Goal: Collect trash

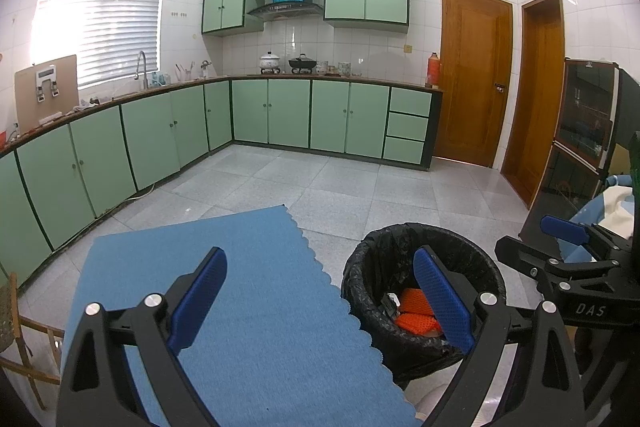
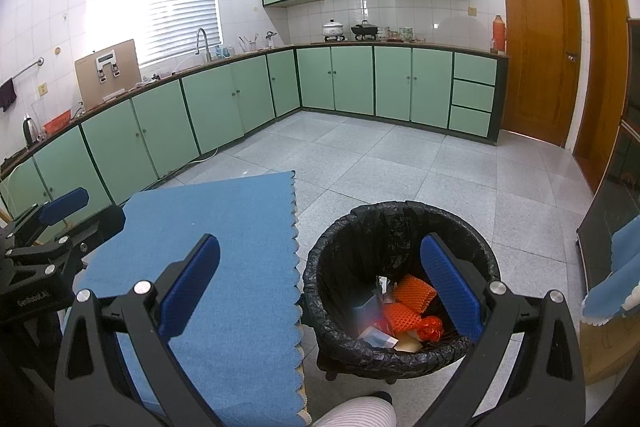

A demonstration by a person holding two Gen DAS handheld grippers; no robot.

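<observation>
Both claws empty, trash binned.
Left claw point(image 1: 320, 303) and right claw point(image 2: 320, 291) gaped apart; orange foam net point(image 2: 412, 293), lower-centre in bin point(image 2: 400, 215), looked light, squashy—pinch an edge.

Crinkled glossy black plastic lines the bin point(image 2: 400, 227), beside matt woven blue cloth point(image 2: 224, 247) on polished speckled floor tiles point(image 2: 440, 171)

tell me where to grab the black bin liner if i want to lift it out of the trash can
Grip the black bin liner at its folded-over rim, coming straight down from above with one finger inside and one outside. The plastic bunches there into a loose crinkled cuff around the trash can, giving the pads something to pinch. The far edge looks clearest; the orange netting and other trash lie lower inside.
</observation>
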